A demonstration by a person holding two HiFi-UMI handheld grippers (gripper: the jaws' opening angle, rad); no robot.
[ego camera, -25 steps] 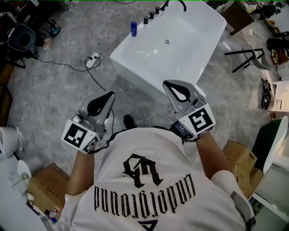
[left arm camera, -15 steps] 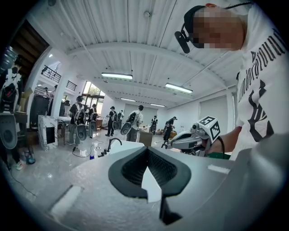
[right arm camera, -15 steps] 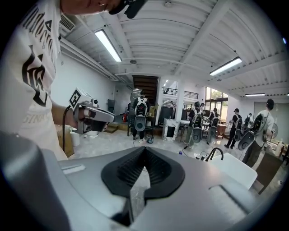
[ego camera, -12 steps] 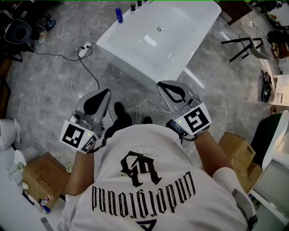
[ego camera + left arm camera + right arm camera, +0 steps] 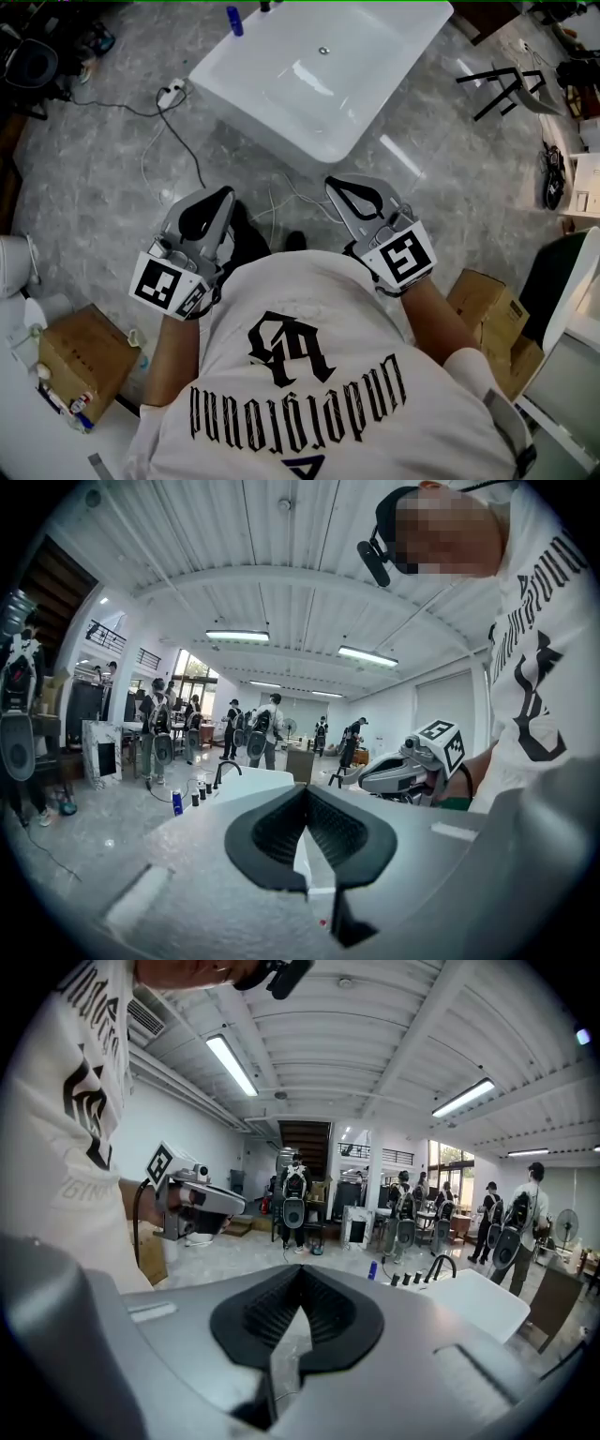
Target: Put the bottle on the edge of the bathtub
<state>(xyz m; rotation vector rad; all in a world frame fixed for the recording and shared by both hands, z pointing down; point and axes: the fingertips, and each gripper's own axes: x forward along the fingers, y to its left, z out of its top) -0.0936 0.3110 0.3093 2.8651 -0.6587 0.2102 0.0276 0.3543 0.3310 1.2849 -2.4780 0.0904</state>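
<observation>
The white bathtub (image 5: pixel 281 127) holds nothing; the blue bottle (image 5: pixel 233 19) stands by its taps. Cables (image 5: pixel 192 155) cross the floor. The left gripper (image 5: pixel 225 195) and the right gripper (image 5: pixel 333 185) have their jaws closed, empty.

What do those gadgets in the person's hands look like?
The left gripper and right gripper are grey wedges with black ribbed pads; each carries a white cube with black square markers. The T-shirt is white, black-printed, short-sleeved.

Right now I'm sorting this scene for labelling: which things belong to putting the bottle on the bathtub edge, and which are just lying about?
Job: blue bottle, by the taps; bathtub; left gripper and right gripper, both shut, empty.
Lying about: power strip; cardboard box; black stand.
</observation>
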